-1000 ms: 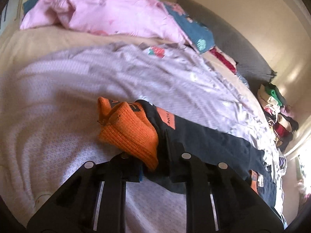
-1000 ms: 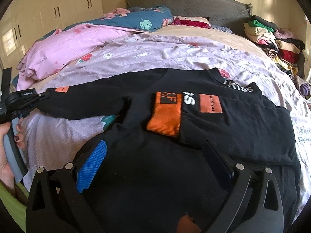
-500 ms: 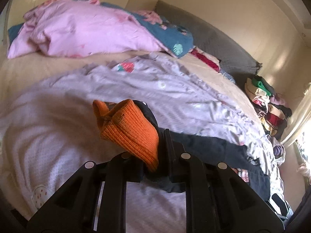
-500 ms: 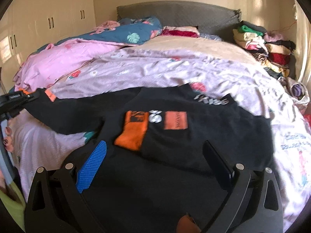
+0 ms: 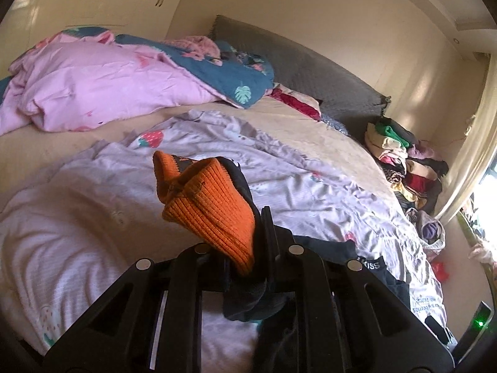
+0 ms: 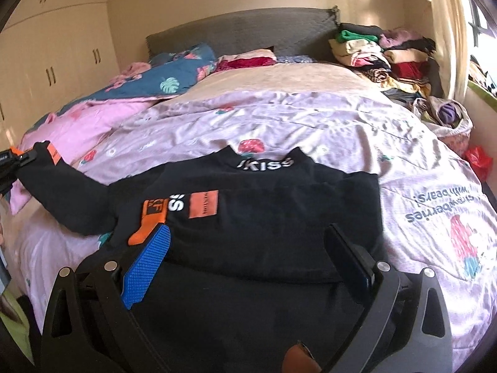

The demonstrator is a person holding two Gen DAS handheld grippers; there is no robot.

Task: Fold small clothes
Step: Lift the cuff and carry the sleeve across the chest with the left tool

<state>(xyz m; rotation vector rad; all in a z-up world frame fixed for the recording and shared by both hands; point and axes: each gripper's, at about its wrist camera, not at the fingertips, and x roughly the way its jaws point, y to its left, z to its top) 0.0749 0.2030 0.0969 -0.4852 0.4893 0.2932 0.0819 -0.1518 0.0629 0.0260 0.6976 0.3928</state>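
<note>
While left gripper [image 5: 245, 248] pinches ribbed orange cuff [image 5: 211, 214], black sweater [image 6: 264, 217] lies flat.

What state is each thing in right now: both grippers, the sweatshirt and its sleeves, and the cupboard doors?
left gripper: shut on the orange cuff, sleeve lifted.
right gripper: open, above the black sweatshirt, holding nothing.
black sweatshirt: lying on the lilac sheet; one sleeve folded across the body, the other stretched out sideways.
wardrobe doors: closed.
clothes pile: stacked beside the headboard.
</note>
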